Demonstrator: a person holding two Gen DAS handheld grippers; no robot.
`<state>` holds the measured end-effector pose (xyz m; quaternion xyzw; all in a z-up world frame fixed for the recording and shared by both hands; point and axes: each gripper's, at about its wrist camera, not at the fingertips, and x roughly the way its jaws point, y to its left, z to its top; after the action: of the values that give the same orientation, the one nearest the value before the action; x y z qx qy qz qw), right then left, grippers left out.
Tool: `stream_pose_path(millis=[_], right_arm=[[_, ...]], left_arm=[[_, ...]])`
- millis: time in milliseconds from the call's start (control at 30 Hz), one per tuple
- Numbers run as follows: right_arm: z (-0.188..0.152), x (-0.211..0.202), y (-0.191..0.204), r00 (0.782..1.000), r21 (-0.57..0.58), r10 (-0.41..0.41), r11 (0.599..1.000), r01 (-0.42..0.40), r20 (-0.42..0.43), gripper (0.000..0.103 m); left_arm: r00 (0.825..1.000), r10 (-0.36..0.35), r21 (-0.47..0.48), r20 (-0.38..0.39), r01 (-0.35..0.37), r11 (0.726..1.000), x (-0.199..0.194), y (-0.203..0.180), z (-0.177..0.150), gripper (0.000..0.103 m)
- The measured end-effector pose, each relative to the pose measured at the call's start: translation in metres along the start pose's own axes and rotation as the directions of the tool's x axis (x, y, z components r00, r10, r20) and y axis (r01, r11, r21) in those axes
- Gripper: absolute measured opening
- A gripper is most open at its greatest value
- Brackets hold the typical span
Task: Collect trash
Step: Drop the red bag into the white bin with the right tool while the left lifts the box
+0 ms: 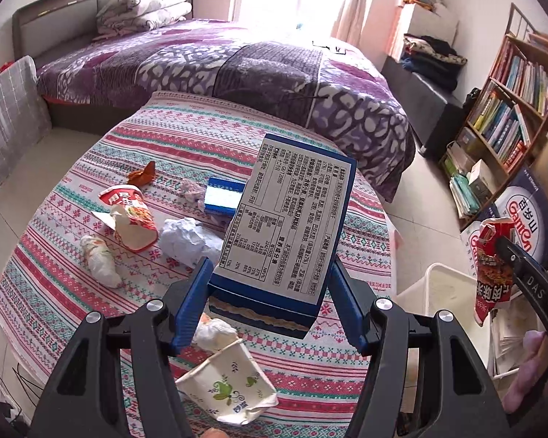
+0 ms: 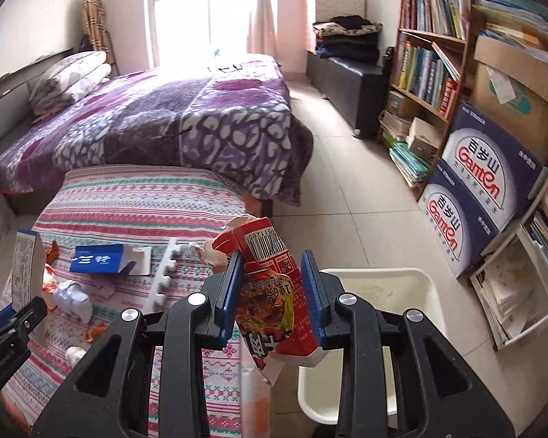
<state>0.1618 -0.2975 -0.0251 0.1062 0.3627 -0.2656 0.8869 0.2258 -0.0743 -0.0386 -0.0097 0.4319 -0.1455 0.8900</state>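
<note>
My left gripper point(image 1: 270, 277) is shut on a large blue box with a white printed label point(image 1: 285, 215), held tilted above the striped table point(image 1: 310, 365). My right gripper point(image 2: 272, 270) is shut on a crushed red noodle carton point(image 2: 270, 284), held at the table's right edge over the near rim of the white bin point(image 2: 387, 284). The carton point(image 1: 491, 270) and bin point(image 1: 445, 284) also show in the left wrist view. On the table lie a red paper cup point(image 1: 131, 219), crumpled white paper point(image 1: 182, 241), a tissue wad point(image 1: 100, 259), a small blue box point(image 1: 224, 197) and a flattened floral cup point(image 1: 230, 387).
A bed with a purple blanket point(image 1: 237, 69) stands behind the table. A bookshelf point(image 2: 431, 43) and stacked Ganten boxes point(image 2: 482, 182) line the right wall. A white foam strip point(image 2: 164, 273) lies on the table. Tiled floor point(image 2: 350, 182) runs between bed and shelf.
</note>
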Motion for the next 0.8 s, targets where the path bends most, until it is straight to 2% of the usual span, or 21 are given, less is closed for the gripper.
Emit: stream_pose_path(millis=[200,633,733,800], right_arm=[[0.006,0.008,-0.036,0.996,0.123,-0.091,0.988,0.091,-0.005,0.032],[0.01,0.013,-0.12,0.974,0.276,-0.213,0.934,0.226,-0.075,0.039],[0.01,0.009,-0.139,0.966,0.32,-0.246,0.911,0.26,-0.085,0.046],[0.01,0.006,-0.15,0.961,0.345,-0.262,0.898,0.275,-0.086,0.06]], left_arm=[[0.999,-0.034,0.03,0.034,0.033,0.999,0.005,-0.038,-0.001,0.063],[0.992,-0.122,0.13,-0.022,0.124,0.984,0.024,-0.119,-0.022,0.063],[0.986,-0.157,0.164,-0.046,0.163,0.973,0.028,-0.143,-0.029,0.063],[0.984,-0.172,0.202,-0.054,0.179,0.963,0.03,-0.162,-0.034,0.063]])
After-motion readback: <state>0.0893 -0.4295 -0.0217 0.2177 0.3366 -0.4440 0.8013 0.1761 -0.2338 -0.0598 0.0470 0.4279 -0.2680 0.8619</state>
